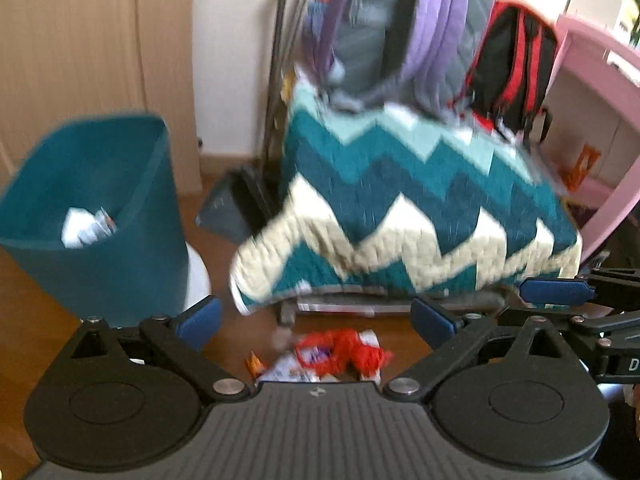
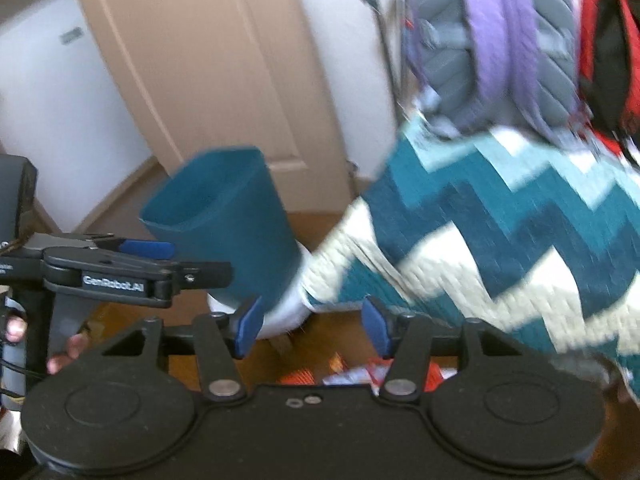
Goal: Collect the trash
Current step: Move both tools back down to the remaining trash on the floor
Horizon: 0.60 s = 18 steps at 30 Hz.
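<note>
Both views blurred. Left gripper has its jaws spread wide with nothing between them; it hangs above a heap of trash on the wooden floor (red and white wrappers, detail unreadable). Right gripper stands partly spread, also empty, over the same heap. A teal bin stands to the left of the heap, white scraps already inside. A zigzag blanket hangs just behind the trash, with a purple-grey backpack and a red-black backpack above it. Pink shelf at far right.
</note>
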{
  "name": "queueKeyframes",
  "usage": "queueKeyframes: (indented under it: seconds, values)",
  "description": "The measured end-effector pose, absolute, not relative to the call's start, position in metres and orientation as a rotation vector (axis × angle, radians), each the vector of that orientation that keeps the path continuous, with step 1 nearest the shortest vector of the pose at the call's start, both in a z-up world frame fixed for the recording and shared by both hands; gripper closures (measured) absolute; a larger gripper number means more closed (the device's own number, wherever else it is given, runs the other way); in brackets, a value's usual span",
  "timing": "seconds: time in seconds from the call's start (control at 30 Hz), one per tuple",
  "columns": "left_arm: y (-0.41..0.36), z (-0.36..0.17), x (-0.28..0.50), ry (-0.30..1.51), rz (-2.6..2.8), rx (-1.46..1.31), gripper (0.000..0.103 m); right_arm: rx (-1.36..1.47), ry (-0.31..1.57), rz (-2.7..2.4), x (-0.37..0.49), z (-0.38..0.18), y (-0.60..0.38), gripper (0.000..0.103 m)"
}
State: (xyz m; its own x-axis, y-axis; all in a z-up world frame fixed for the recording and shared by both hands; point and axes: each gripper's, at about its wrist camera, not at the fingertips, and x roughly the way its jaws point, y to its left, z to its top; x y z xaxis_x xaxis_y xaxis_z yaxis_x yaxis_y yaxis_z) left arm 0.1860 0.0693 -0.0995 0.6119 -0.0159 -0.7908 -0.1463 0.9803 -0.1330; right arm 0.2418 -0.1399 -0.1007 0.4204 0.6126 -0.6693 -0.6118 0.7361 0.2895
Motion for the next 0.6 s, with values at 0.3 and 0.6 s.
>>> queueKeyframes:
  seconds: [0.3,0.6]
  values:
    - [0.019,-0.208,0.221,1.124,0.088,-0.136,0.002,-0.032,1.021,0.683,0.284,-0.203,-0.173,0.049]
    - [-0.004,-0.319,0.254,1.33,0.083,-0.054,0.002,-0.141,1.152,0.678,0.333,-0.299,-0.167,0.049]
